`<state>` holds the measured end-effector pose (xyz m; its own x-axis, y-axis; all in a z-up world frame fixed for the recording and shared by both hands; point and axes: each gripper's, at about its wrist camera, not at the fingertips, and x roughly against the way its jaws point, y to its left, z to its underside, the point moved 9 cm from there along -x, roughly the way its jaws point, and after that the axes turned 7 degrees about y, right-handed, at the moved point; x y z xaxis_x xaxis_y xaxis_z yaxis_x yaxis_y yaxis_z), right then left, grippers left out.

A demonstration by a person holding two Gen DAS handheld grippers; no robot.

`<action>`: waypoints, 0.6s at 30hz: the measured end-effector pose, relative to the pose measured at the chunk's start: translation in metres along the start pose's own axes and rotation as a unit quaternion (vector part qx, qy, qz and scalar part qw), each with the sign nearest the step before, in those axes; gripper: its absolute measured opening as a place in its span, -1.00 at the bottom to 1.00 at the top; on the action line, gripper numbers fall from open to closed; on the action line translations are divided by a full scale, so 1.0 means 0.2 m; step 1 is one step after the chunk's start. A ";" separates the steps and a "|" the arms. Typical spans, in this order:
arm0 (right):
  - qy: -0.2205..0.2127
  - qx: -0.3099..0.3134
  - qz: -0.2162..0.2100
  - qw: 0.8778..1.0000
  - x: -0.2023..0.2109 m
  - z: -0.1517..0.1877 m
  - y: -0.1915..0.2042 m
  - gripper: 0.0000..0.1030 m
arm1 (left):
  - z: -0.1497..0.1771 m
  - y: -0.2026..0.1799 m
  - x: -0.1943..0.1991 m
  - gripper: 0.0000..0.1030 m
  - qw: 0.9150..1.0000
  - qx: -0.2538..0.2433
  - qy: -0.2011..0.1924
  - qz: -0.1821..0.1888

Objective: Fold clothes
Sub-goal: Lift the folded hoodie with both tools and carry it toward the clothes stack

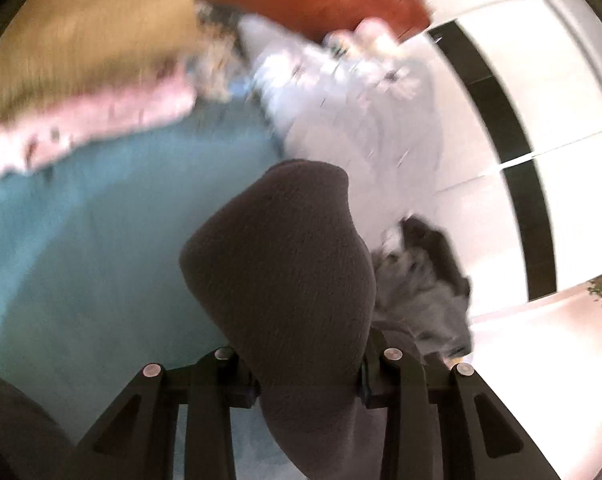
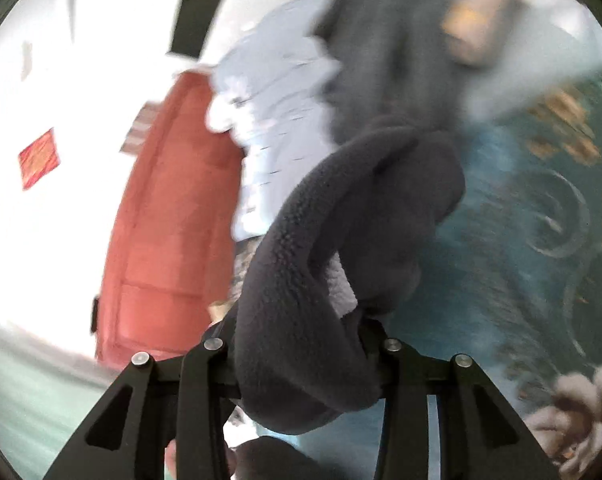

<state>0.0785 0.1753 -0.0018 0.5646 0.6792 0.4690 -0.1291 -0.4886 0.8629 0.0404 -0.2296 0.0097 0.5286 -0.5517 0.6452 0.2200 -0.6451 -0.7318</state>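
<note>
Fleece garment (image 1: 285,264): soft, thick, limp, bunches easily; left gripper (image 1: 307,384) and right gripper (image 2: 301,364) both clamp it; regrip at edges.

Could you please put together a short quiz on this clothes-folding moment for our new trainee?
1. True or false: the left gripper is empty.
2. What lies directly on top of the pink garment in the left wrist view? A) tan garment B) a shoe C) a book
3. Fill in: the right gripper is shut on the dark ____ fleece.

Key:
1. False; it is shut on the dark grey fleece.
2. A, the tan garment.
3. Grey.
</note>
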 end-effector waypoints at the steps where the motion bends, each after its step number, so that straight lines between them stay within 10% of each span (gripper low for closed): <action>1: 0.008 0.018 -0.010 1.000 -0.05 -0.03 0.12 -0.22 | -0.05 -0.01 0.08 -0.29 1.000 -0.004 -0.013 0.006; 7: 0.092 0.126 -0.074 0.985 -0.55 -0.08 0.84 -0.22 | -0.43 0.13 0.55 -0.29 0.993 0.009 -0.118 -0.002; 13: 0.230 0.244 -0.164 0.928 -1.31 0.02 1.63 -0.22 | -0.51 0.58 0.66 -0.28 0.981 0.086 -0.170 -0.025; 18: 0.312 0.293 -0.184 0.885 -2.00 0.21 1.84 -0.22 | -0.56 0.95 0.76 -0.27 0.965 0.150 -0.213 -0.044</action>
<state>-0.1611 -0.2988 0.1209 -0.1021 0.9325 0.3465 0.5176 -0.2477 0.8190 0.0698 -0.4953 -0.0071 0.7719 -0.1941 0.6054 0.4722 -0.4626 -0.7504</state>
